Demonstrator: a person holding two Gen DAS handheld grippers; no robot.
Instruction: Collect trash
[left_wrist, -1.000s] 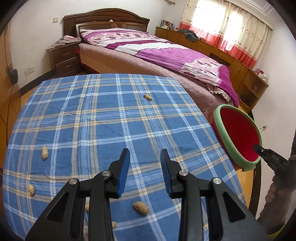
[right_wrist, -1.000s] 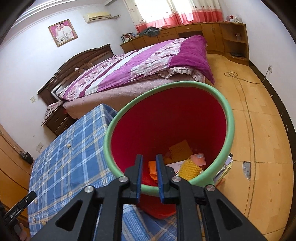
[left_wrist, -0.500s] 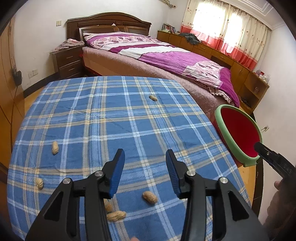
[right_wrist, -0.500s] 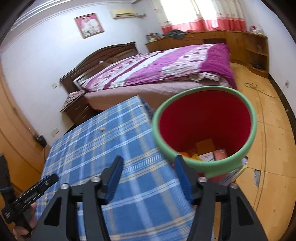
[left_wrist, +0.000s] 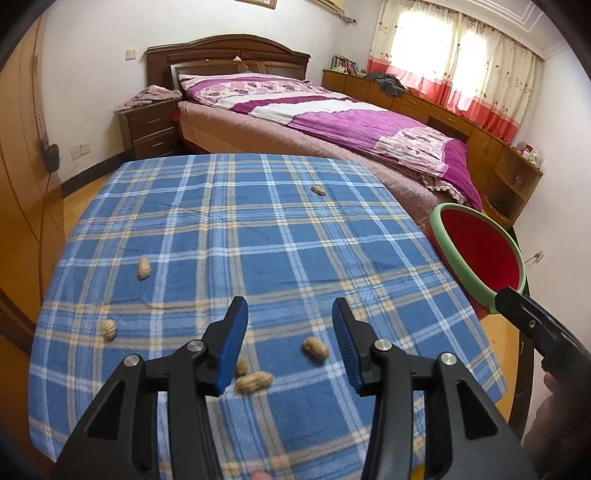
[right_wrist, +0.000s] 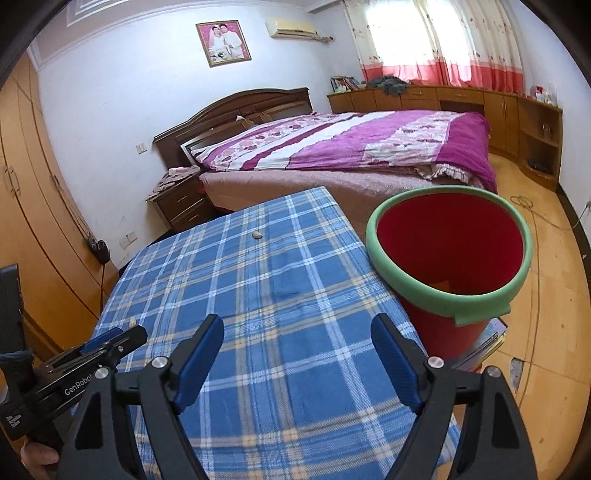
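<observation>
Several peanut shells lie on the blue plaid tablecloth (left_wrist: 258, 240). One peanut (left_wrist: 316, 348) and a larger one (left_wrist: 254, 381) sit just below my left gripper (left_wrist: 289, 310), which hangs open and empty above the cloth. More shells lie at the left (left_wrist: 144, 268) and far off (left_wrist: 318, 190). The red bin with a green rim (right_wrist: 406, 291) stands off the table's right edge. My right gripper (right_wrist: 297, 325) is over the cloth beside the bin, its jaws opening wide with nothing between them.
A bed with a purple quilt (left_wrist: 332, 122) stands beyond the table, with a nightstand (left_wrist: 151, 129) to its left. A wardrobe (right_wrist: 33, 221) lines the left wall. A cable (right_wrist: 532, 221) trails over the wooden floor right of the bin.
My right gripper swung from above the bin to over the table and its jaws spread wide. My left gripper widened and drew back, bringing more near peanuts into view.
</observation>
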